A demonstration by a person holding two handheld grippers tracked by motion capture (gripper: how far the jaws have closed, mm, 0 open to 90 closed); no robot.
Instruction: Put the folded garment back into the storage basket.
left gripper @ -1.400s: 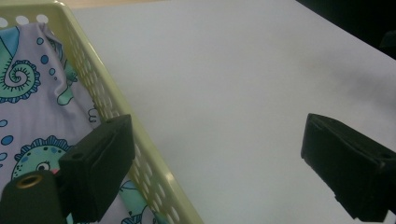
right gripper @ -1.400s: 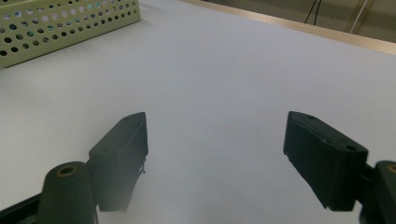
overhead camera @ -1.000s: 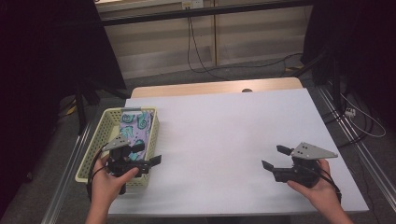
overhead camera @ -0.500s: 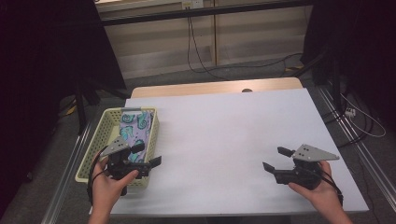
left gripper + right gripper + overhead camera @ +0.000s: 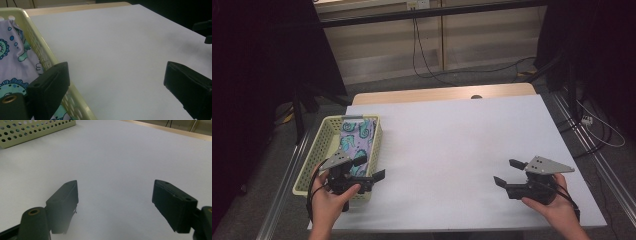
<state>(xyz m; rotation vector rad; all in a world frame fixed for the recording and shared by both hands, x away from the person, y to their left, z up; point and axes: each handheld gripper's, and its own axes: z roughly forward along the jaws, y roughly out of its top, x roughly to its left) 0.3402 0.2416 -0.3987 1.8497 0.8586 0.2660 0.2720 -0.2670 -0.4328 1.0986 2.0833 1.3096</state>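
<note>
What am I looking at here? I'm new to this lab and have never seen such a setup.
A person sits at a white table holding a hand-held claw in each hand. The high view looks down from above: the left claw stands at a yellow basket, the right claw over bare table. The other two pictures come from cameras riding on each claw, looking along its black jaws. Both claws stand open and hold nothing. In the basket lies a patterned purple cloth.

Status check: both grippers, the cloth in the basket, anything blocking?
Left gripper open over basket edge. Right gripper open, nothing between jaws. Patterned cloth in basket, untouched. Nothing blocking.
</note>
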